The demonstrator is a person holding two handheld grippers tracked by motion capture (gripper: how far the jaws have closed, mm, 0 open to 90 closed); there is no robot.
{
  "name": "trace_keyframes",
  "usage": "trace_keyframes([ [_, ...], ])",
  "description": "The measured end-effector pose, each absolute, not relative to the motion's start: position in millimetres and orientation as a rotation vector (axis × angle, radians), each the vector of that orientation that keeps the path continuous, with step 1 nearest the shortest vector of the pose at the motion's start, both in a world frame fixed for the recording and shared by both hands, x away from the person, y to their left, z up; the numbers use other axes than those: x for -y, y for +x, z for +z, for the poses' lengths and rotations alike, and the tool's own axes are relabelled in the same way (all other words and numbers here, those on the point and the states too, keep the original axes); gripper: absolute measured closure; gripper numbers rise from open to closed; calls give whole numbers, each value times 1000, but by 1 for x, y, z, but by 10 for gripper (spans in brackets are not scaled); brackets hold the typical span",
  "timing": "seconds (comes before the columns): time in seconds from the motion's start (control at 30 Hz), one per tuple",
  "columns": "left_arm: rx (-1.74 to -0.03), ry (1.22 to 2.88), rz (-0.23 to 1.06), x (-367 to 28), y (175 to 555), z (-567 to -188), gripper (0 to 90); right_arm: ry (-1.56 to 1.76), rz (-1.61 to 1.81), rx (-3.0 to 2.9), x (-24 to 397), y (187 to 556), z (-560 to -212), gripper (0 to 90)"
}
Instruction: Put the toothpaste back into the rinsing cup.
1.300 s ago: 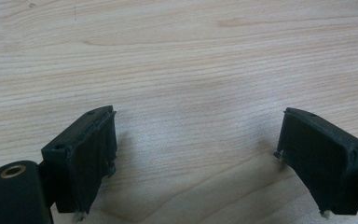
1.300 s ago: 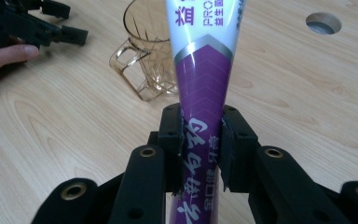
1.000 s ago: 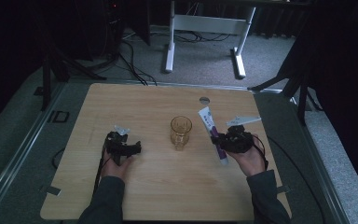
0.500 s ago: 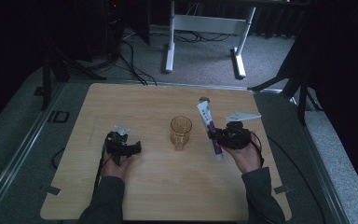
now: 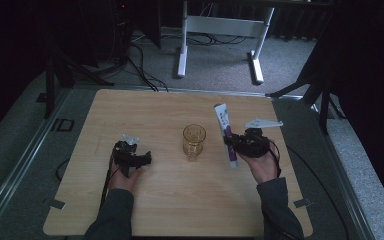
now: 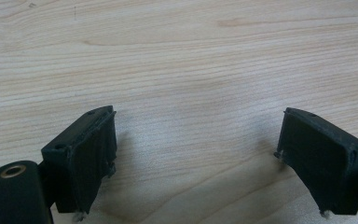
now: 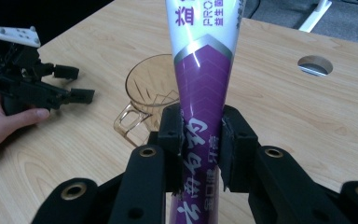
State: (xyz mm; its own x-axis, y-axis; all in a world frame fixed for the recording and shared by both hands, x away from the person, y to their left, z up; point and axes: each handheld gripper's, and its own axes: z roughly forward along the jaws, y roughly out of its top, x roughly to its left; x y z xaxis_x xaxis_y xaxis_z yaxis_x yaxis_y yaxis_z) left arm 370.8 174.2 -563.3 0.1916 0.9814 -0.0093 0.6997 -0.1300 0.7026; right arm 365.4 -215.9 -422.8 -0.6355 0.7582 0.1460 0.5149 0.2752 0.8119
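Toothpaste tube (image 7: 200,88) in right gripper (image 7: 200,147)

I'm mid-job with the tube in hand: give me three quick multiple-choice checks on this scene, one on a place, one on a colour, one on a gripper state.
1. Where does the glass mug stand?
A. between the two grippers on the table
B. at the far left corner
C. on the floor

2. What colour is the lower part of the toothpaste tube?
A. green
B. purple
C. red

3. How does the left gripper stand?
A. shut on the mug
B. shut on the tube
C. open, with bare wood between its jaws

Answers:
1 A, the high view shows the mug midway between the left gripper and the right gripper.
2 B, purple below a white top in the right gripper view.
3 C, the left gripper view shows jaws wide apart over the tabletop, while the right gripper clamps the tube.
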Motion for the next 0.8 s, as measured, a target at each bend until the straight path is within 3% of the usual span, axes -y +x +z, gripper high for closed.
trace_keyframes([
  [0.8,-1568,1896,633,-174,371,-563,119,1166,1404,-2170,208,371,-421,730],
])
